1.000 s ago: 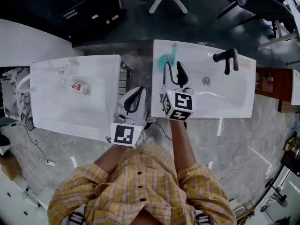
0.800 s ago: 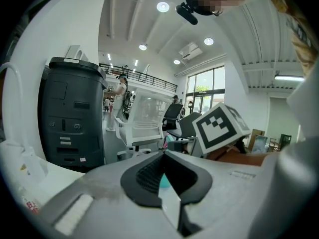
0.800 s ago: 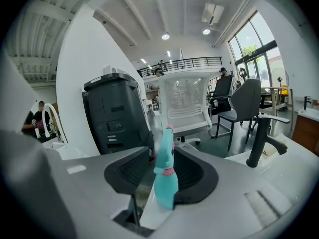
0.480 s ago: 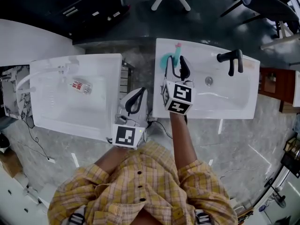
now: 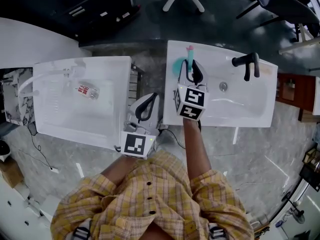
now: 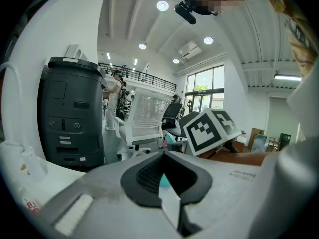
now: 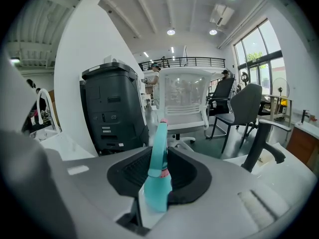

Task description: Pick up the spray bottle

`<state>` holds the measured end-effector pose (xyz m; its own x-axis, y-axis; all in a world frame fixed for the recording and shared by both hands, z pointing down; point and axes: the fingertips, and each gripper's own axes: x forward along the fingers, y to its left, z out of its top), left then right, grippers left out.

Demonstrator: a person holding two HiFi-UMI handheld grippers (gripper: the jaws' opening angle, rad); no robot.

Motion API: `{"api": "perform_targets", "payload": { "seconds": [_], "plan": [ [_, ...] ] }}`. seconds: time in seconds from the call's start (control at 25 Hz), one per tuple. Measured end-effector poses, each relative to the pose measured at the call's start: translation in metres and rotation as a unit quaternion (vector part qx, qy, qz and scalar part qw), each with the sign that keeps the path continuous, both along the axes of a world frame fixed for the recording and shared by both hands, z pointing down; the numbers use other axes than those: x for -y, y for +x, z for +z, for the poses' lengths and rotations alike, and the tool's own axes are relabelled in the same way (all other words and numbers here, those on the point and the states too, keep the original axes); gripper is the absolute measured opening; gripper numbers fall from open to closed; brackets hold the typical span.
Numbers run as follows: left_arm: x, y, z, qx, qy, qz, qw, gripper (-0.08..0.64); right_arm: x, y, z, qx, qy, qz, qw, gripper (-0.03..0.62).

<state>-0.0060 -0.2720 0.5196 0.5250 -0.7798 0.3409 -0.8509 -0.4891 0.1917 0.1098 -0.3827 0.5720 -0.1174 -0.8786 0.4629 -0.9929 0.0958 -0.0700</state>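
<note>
The teal plastic spray bottle with pink nozzle tip [image 5: 176, 65] [image 7: 158, 171] stands upright on the rear left rim of the right-hand white rectangular washbasin [image 5: 240, 110], close to that basin's left edge. The right gripper [image 5: 192, 66] [image 7: 159, 156] has just been closing its jaws, and their dark pads now clasp the bottle's sides. To its right the basin lies bare as far as the black tap [image 5: 245, 65]. The left gripper [image 5: 148, 101] [image 6: 164, 176] hangs over the gap between the two basins, jaws moderately apart and empty.
</note>
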Motion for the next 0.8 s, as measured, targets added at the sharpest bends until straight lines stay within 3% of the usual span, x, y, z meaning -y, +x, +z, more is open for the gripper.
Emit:
{"api": "perform_targets", "payload": {
  "seconds": [0.8],
  "plan": [
    [-0.039,0.003,-0.038,-0.008,0.038,0.001,0.9993,0.000,-0.045,0.012,-0.055,0.033,0.038,-0.003,0.999,0.089]
  ]
}}
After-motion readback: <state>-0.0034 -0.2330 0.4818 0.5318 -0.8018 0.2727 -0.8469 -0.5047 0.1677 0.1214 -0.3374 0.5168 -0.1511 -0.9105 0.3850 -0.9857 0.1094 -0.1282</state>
